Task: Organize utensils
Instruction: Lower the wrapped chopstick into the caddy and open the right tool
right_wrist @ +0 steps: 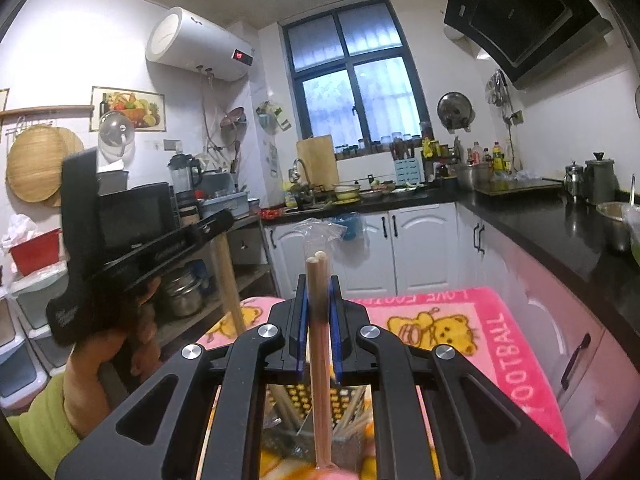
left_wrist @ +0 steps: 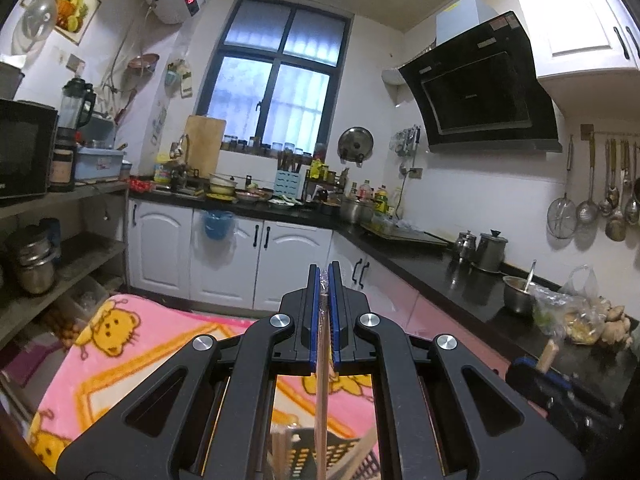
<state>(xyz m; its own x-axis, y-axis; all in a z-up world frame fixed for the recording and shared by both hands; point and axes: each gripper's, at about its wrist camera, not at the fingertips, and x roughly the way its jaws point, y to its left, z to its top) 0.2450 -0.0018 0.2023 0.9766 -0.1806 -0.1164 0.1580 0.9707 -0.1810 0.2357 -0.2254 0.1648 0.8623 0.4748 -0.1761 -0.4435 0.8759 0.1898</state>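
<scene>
Both claws were up over the black perforated holder (right_wrist: pixel 316 412), which sat on the pink bear blanket (right_wrist: pixel 500 344) with more sticks standing in it! The right claw (right_wrist: pixel 318 308) was pinched tight on a wrapped pair of chopsticks (right_wrist: pixel 317 280), two pale tips poking above the blue pads (right_wrist: pixel 335 328), a clear sleeve flaring out on top, the shaft running down toward the holder; a mid-length grip like that probably kept the pair upright for sorting. The left claw (left_wrist: pixel 325 300) had its pads pressed together on a thin wooden stick (left_wrist: pixel 322 380), likewise hanging down toward the holder's rim (left_wrist: pixel 296 444). Only the right wrist view caught the other tool from outside: a bare hand (right_wrist: pixel 100 364) in a green sleeve gripping it to the left of the holder, a wooden shaft (right_wrist: pixel 230 284) slanting below it. Only the left view showed ladles (left_wrist: pixel 612 200) hung on the wall and a steel bowl (left_wrist: pixel 518 294) on the dark tabletop (left_wrist: pixel 440 272) to the right. Neither piece looked seated in the holder yet, I'd say.
</scene>
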